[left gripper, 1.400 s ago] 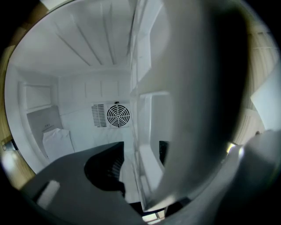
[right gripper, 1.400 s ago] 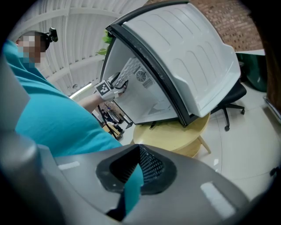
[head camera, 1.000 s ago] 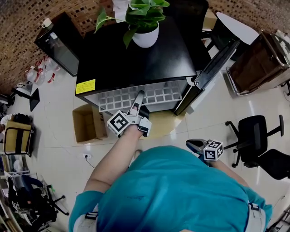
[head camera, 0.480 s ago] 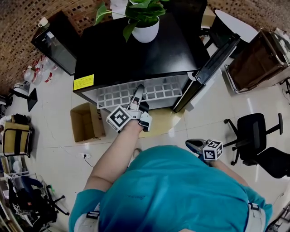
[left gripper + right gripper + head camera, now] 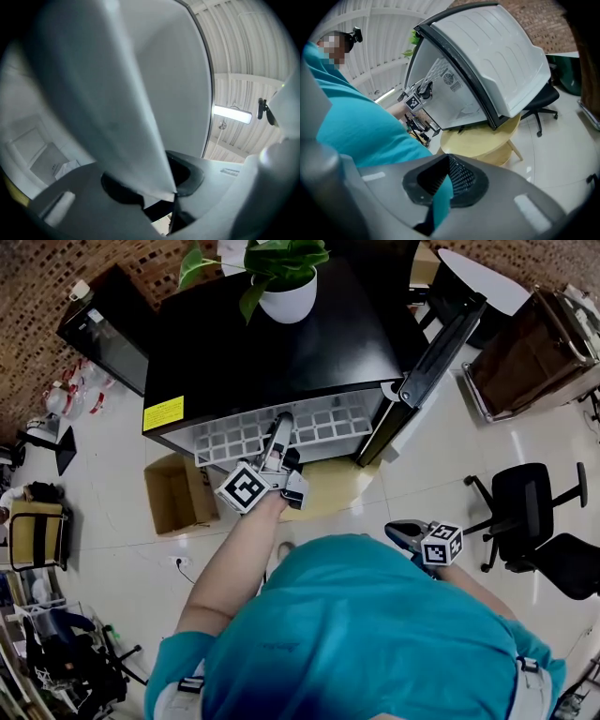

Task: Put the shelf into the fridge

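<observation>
The white grid shelf (image 5: 234, 437) sticks out of the front of the black mini fridge (image 5: 281, 343), whose door (image 5: 441, 343) stands open to the right. My left gripper (image 5: 281, 423) reaches to the shelf's front edge. In the left gripper view the shelf (image 5: 117, 93) runs as a white sheet down between the left gripper's (image 5: 159, 187) jaws. They have just been opening, and a dark gap shows beside the sheet. My right gripper (image 5: 398, 531) hangs back by my body; its (image 5: 445, 183) jaws are shut and hold nothing.
A potted plant (image 5: 281, 287) stands on the fridge. The fridge sits on a low round yellow table (image 5: 333, 488). A cardboard box (image 5: 178, 493) lies on the floor to the left and a black office chair (image 5: 525, 512) stands to the right.
My left gripper has moved a little up the picture, toward the fridge front at the shelf's edge. The right gripper has stayed where it was.
</observation>
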A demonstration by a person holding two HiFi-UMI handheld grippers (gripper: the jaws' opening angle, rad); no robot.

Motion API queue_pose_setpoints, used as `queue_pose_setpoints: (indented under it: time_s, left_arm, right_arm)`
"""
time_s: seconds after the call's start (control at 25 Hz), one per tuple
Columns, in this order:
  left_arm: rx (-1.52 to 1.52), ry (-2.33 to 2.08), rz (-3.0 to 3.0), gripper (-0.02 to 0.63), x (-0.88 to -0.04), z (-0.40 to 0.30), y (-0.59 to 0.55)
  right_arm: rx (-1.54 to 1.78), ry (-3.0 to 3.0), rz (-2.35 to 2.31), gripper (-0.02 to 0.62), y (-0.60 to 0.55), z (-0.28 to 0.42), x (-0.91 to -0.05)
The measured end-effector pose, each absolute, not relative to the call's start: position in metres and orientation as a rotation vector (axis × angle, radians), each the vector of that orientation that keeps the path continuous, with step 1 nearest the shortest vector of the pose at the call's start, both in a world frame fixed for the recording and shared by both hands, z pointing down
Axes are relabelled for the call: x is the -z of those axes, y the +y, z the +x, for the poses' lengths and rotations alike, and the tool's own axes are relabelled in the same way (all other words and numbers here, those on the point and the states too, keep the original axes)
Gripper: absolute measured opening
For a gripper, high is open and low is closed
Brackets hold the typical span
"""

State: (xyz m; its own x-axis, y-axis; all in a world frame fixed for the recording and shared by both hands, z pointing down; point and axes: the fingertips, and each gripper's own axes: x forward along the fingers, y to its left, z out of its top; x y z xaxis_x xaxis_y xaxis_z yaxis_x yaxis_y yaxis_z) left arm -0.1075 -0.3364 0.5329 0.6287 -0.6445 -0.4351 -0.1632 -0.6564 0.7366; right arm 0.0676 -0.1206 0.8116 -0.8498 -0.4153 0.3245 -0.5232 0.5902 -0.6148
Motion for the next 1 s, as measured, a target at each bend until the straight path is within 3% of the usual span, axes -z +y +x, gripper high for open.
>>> queue_pose_setpoints:
  time_s: [0.16, 0.36, 0.52, 0.6, 0.68, 0.72, 1.0]
  left_arm:
    - [0.907, -0.661, 2.193, 0.141, -0.546, -0.111, -0.336]
    - [0.554, -0.781, 2.376, 0.217, -0.582, -0.118, -0.326]
    - [0.456, -0.828, 2.507, 0.221, -0.579, -0.124, -0.308]
    - [0.357, -0.839, 2.603, 0.21, -0.586, -0.124, -0.296]
    - [0.132, -0.878, 2.731, 0.106, -0.605, -0.121, -0.279]
    - [0.002, -0.904, 2.793, 0.094, -0.614, -0.119, -0.269]
    - [-0.659, -1.12, 3.196, 0.094, -0.57, -0.105, -0.235]
  right_arm:
    - [-1.112, -2.673, 0.771, 0.002, -0.132, 0.068, -0.807]
    - [-1.105, -2.674, 0.75, 0.002, -0.135, 0.065, -0.8]
    - [-1.098, -2.674, 0.743, 0.002, -0.133, 0.063, -0.799]
    - [-1.095, -2.674, 0.738, 0.002, -0.132, 0.061, -0.799]
    - [-1.094, -2.674, 0.733, 0.002, -0.131, 0.06, -0.799]
    - [-1.092, -2.674, 0.729, 0.002, -0.131, 0.059, -0.798]
    - [-1.082, -2.676, 0.701, 0.002, -0.131, 0.054, -0.797]
